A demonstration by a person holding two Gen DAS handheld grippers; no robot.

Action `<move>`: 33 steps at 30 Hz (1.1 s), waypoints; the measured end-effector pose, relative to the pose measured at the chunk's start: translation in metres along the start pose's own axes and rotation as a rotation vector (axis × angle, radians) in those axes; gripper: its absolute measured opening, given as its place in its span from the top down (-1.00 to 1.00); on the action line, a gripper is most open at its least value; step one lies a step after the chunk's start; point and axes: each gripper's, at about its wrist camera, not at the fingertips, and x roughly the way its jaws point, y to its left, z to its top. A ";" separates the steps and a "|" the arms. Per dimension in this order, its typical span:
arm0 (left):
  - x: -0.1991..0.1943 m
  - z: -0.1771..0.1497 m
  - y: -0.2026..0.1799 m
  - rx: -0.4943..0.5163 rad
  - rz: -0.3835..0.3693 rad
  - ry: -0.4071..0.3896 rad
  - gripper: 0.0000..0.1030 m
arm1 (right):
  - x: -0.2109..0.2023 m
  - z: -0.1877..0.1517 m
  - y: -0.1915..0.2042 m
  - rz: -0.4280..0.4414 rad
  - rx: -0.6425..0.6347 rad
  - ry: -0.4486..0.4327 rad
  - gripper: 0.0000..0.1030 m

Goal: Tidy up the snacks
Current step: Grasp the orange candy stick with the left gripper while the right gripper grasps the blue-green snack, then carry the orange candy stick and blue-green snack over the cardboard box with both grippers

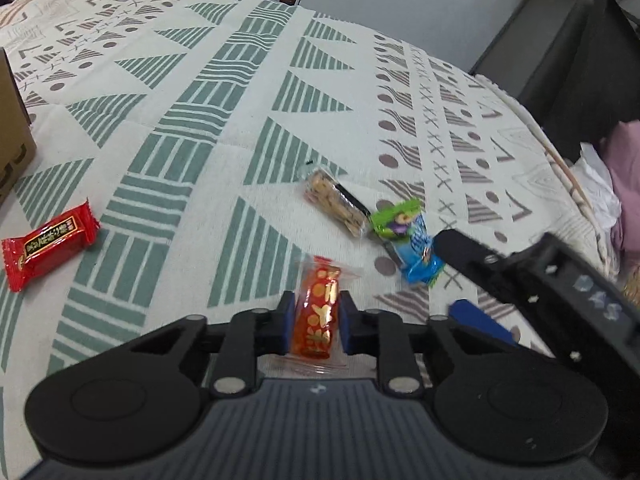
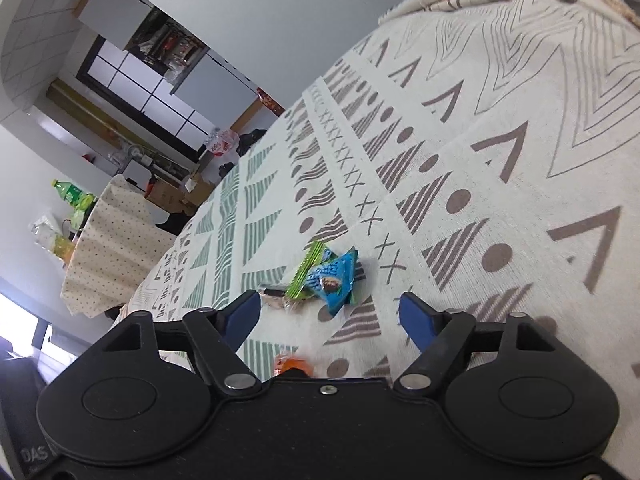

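Observation:
My left gripper [image 1: 315, 322] is shut on a red candy with gold flowers [image 1: 318, 312] in clear wrap, lying on the patterned tablecloth [image 1: 192, 120]. Beyond it lie a nut bar [image 1: 334, 202], a green snack packet [image 1: 396, 220] and a blue snack packet [image 1: 418, 258]. A red wrapped bar [image 1: 48, 246] rests at the left. My right gripper [image 2: 330, 312] stands open just short of the blue snack packet [image 2: 334, 278] and green packet [image 2: 306, 268], nothing between its fingers. It also shows in the left wrist view as the right gripper [image 1: 460, 276] beside the blue packet.
A cardboard box [image 1: 12, 128] stands at the left edge of the table. The table's right edge [image 1: 560, 160] drops off near dark furniture and pink cloth. A second small table with bottles [image 2: 72, 196] stands farther off. An orange wrapper [image 2: 292, 364] peeks under the right gripper.

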 end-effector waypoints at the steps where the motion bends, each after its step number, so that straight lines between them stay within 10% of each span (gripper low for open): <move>1: 0.000 0.001 0.002 -0.009 -0.001 -0.001 0.63 | 0.004 0.001 -0.001 0.000 0.004 0.005 -0.41; 15: -0.001 0.013 0.015 -0.058 -0.001 -0.021 0.66 | 0.034 0.006 0.001 0.033 0.023 0.023 -0.30; 18: -0.006 0.014 0.015 -0.050 0.008 -0.030 0.67 | 0.039 0.006 0.003 0.028 0.007 0.027 -0.14; 20: -0.009 0.014 0.017 -0.046 0.006 -0.037 0.68 | 0.043 0.007 0.003 0.014 0.002 0.041 0.33; 33: -0.065 0.026 0.027 -0.071 -0.027 -0.126 0.68 | 0.005 0.004 0.013 0.022 -0.024 0.041 0.44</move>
